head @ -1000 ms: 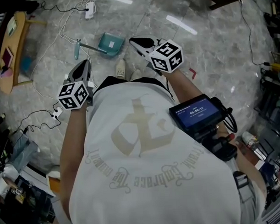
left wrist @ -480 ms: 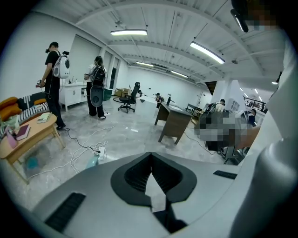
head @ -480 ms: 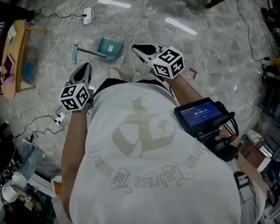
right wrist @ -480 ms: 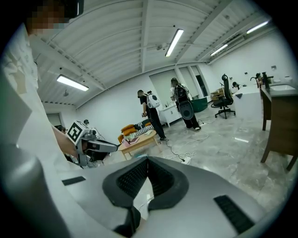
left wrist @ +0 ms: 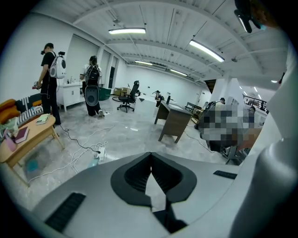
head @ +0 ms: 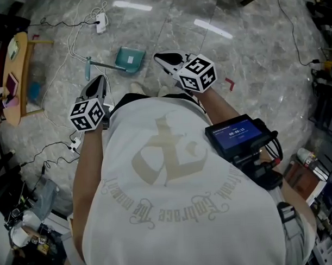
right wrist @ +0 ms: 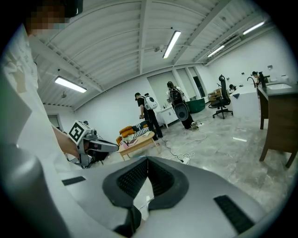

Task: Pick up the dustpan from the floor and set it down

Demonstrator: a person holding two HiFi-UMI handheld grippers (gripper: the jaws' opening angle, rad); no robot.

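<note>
A teal dustpan (head: 128,59) lies on the marble floor, its long handle (head: 98,63) pointing left. Both grippers hang in the air above the floor, nearer to me than the dustpan and not touching it. My left gripper (head: 97,82) is shut and empty, below the handle's end in the head view. My right gripper (head: 162,59) is to the right of the pan, its jaws meeting at the tip with nothing between them. The right gripper view also shows the left gripper (right wrist: 115,147) off to the left. The dustpan is hidden behind the gripper bodies in both gripper views.
A low wooden table (head: 14,69) stands at the left, with cables and a power strip (head: 100,20) on the floor beyond the dustpan. My shoes (head: 136,88) are just below the pan. A brown desk (left wrist: 174,122) and two standing people (left wrist: 51,79) are farther off.
The head view has drifted a little, so the dustpan sits slightly higher and further left in the frame. Both grippers keep their places and stay shut.
</note>
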